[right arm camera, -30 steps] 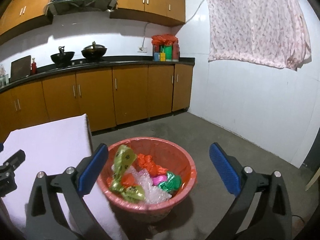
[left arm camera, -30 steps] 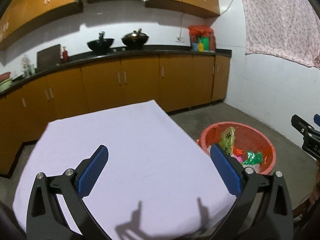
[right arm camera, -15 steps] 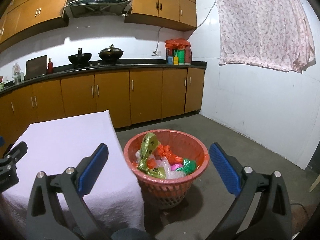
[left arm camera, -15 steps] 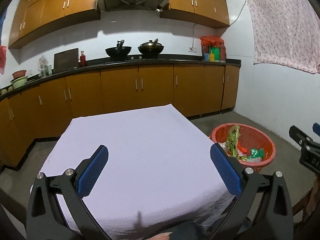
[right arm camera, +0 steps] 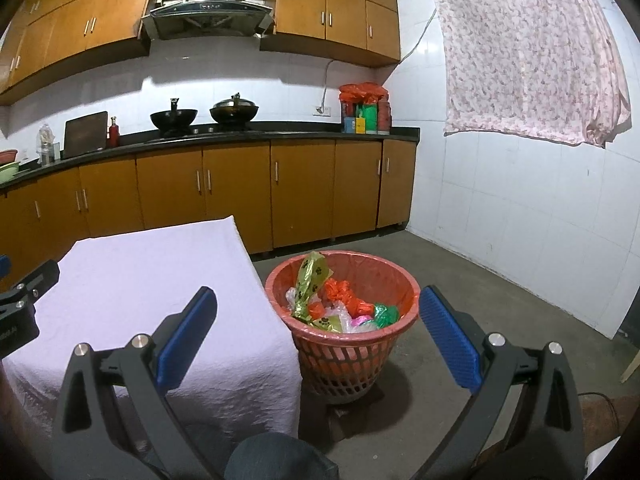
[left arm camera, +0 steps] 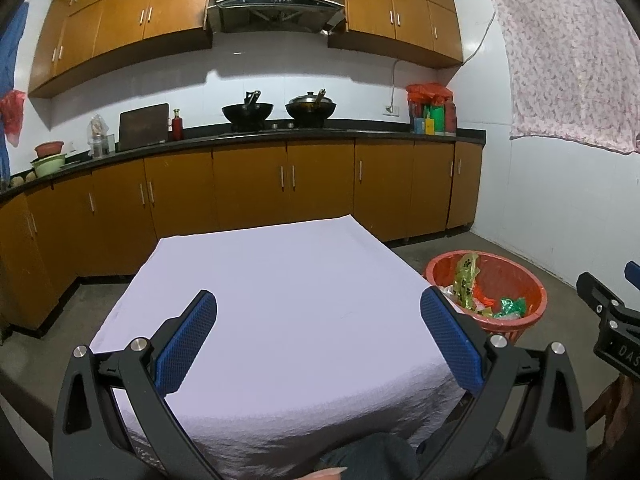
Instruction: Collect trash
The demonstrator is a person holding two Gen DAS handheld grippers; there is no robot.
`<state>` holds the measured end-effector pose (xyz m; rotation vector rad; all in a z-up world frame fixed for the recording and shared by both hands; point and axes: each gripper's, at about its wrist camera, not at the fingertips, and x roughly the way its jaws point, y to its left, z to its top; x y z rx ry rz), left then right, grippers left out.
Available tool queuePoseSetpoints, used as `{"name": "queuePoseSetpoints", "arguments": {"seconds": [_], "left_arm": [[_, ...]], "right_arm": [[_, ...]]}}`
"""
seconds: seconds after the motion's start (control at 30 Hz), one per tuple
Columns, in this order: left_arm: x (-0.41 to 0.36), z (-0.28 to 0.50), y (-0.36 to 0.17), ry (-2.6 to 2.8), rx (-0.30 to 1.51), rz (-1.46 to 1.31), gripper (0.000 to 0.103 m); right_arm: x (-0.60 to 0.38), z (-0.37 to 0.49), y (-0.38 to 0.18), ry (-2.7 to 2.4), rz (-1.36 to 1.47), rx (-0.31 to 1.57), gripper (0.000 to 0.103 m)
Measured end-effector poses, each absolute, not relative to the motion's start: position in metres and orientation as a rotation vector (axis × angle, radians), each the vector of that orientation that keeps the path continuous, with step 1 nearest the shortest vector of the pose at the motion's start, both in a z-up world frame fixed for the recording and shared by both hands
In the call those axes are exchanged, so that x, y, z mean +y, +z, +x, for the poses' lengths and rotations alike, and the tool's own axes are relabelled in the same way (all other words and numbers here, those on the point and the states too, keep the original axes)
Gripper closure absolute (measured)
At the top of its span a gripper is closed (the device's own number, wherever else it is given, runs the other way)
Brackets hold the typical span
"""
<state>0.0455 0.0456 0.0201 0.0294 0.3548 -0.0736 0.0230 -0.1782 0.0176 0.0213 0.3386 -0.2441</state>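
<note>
Two claws, left claw (left arm camera: 318,334) and right claw (right arm camera: 318,334), both spread apart and empty; trash (right arm camera: 340,304) sits in the basket (right arm camera: 404,322) beside the bare cloth-covered surface (left arm camera: 280,300); collecting looks finished, nothing left to grasp.

Partial white lettering "DAS" is read on the black body of the right gripper (left arm camera: 616,320), at the right edge of the left wrist view; the rest is cut off. Faint lettering on the left gripper (right arm camera: 18,312) in the right wrist view cannot be made out.
</note>
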Motion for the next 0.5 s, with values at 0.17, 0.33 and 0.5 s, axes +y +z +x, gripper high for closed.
{"name": "queuePoseSetpoints", "arguments": {"seconds": [0.17,0.33,0.5], "left_arm": [[0.046,0.043,0.020,-0.074,0.353,0.021,0.002],[0.045,0.040,0.019,-0.074,0.351,0.021,0.002],[0.045,0.041,0.019,-0.076,0.355,0.019,0.002]], "right_arm": [[-0.180,0.016,0.020,-0.236,0.026,0.318,0.004],[-0.183,0.012,0.020,-0.232,0.037,0.314,0.004],[-0.183,0.010,0.020,-0.228,0.037,0.312,0.004]]}}
